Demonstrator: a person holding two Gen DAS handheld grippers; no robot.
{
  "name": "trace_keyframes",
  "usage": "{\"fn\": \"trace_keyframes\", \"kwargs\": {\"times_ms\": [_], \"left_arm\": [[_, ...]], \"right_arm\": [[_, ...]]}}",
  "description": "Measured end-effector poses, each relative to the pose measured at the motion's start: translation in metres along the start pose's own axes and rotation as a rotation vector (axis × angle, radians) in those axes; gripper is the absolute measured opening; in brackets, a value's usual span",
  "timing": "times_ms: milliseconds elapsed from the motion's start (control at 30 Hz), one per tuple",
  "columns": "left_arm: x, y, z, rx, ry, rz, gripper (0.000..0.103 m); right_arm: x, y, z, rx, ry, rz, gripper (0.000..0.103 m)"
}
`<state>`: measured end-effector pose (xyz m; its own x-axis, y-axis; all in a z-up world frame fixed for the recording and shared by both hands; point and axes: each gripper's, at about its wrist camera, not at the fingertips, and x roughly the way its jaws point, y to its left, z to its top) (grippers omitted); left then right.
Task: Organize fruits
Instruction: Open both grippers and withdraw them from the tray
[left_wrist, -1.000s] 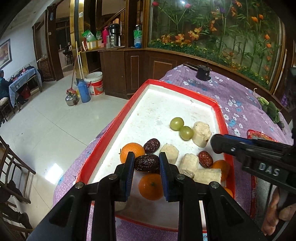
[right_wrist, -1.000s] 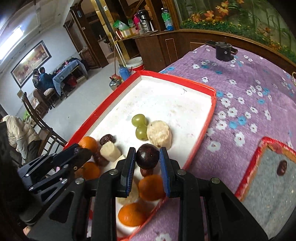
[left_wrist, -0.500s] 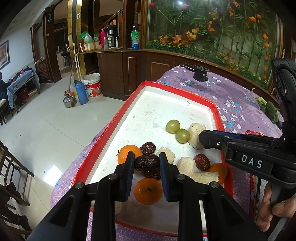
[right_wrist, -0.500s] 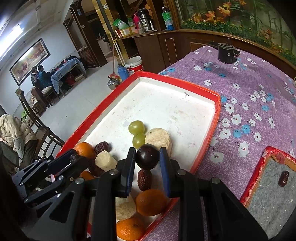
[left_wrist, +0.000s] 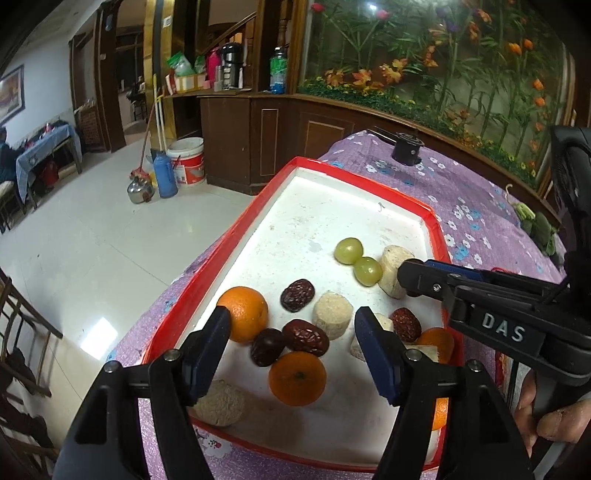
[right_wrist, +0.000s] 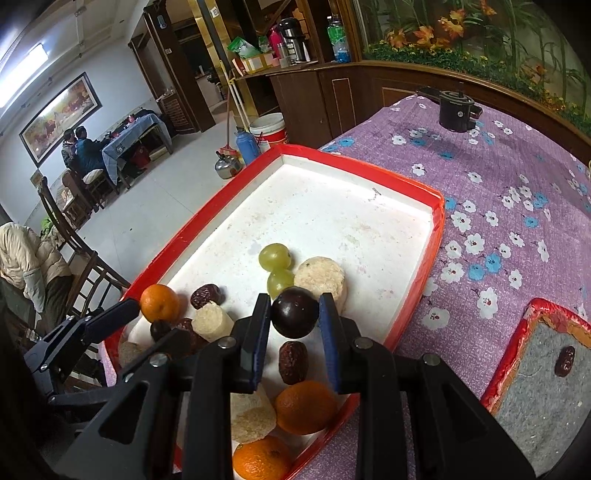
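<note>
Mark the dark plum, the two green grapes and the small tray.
dark plum (right_wrist: 294, 313), right wrist view, front face.
green grapes (left_wrist: 348, 250), left wrist view, farther grape's top.
small tray (right_wrist: 508, 363), right wrist view, red rim.

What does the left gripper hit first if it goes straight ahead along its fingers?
Probably the two dates lying on the tray between the open fingers of the left gripper, with the orange just below that line. Depth is unclear; it could pass above them.
</note>
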<state>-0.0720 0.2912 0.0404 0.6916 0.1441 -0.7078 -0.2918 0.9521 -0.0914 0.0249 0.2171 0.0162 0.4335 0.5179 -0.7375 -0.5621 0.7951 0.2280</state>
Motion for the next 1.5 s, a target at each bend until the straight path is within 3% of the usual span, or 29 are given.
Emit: {"fn": "trace_keyframes", "kwargs": {"times_ms": [433, 567, 800, 1200, 1500], "left_arm": [[-0.008, 0.008, 0.001, -0.035, 0.021, -0.002, 0.077], [-0.018, 0.006, 0.000, -0.024, 0.014, -0.008, 0.077], [-0.046, -0.004, -0.001, 0.011, -0.034, 0.002, 0.078], [-0.098, -0.032, -0.007, 0.079, -0.126, 0.001, 0.079], [-0.121, -0.064, -0.019, 0.130, -0.165, 0.054, 0.079]], "right_arm": [[-0.015, 0.004, -0.001, 0.014, -0.023, 0.014, 0.030], [-0.028, 0.007, -0.004, 0.018, -0.053, 0.015, 0.044], [-0.060, 0.014, -0.013, 0.002, -0.112, 0.006, 0.045], [-0.119, 0.004, -0.052, 0.041, -0.197, -0.007, 0.050], [-0.157, -0.016, -0.094, 0.051, -0.264, -0.075, 0.052]]}}
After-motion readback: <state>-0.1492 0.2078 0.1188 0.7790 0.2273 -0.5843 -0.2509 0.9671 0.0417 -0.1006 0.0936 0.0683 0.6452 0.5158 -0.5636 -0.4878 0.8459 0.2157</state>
